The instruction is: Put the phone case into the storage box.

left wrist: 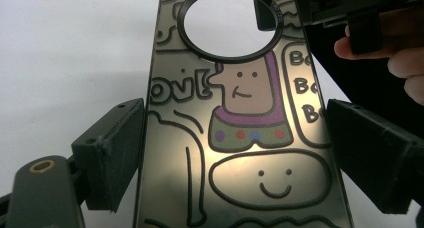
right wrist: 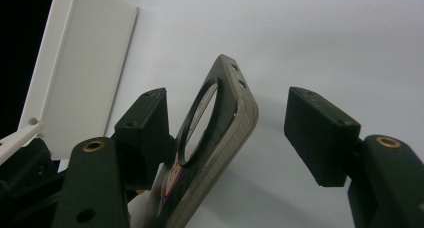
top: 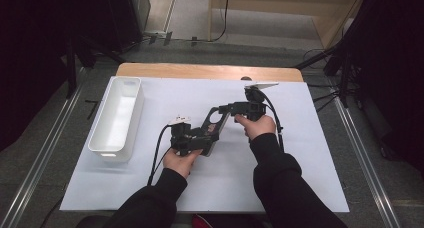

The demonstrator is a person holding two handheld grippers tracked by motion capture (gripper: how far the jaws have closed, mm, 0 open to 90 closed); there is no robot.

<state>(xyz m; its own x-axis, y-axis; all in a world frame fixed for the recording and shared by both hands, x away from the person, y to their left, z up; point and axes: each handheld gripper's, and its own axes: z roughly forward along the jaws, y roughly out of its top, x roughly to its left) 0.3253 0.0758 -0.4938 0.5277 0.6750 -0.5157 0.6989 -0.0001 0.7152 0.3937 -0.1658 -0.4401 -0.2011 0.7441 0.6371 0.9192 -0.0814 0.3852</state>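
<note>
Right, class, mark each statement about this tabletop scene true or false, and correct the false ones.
1. The cartoon-printed phone case lies between the left gripper's jaws. True.
2. The white rectangular plastic bin holds several items. False: it looks empty.
3. The right gripper is clamped shut on the case. False: its jaws are spread, one clear of the case.
4. The case has a black-rimmed round opening. True.

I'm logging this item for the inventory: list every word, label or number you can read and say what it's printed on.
"ov!" – partly cut off, on the phone case, left of the cartoon figure.
"Bo" – three times, stacked in a speech bubble on the case's right side, each cut off by the edge.
Tiny embossed text on the case's black ring: too small to read.
White bin: no text visible.
</note>
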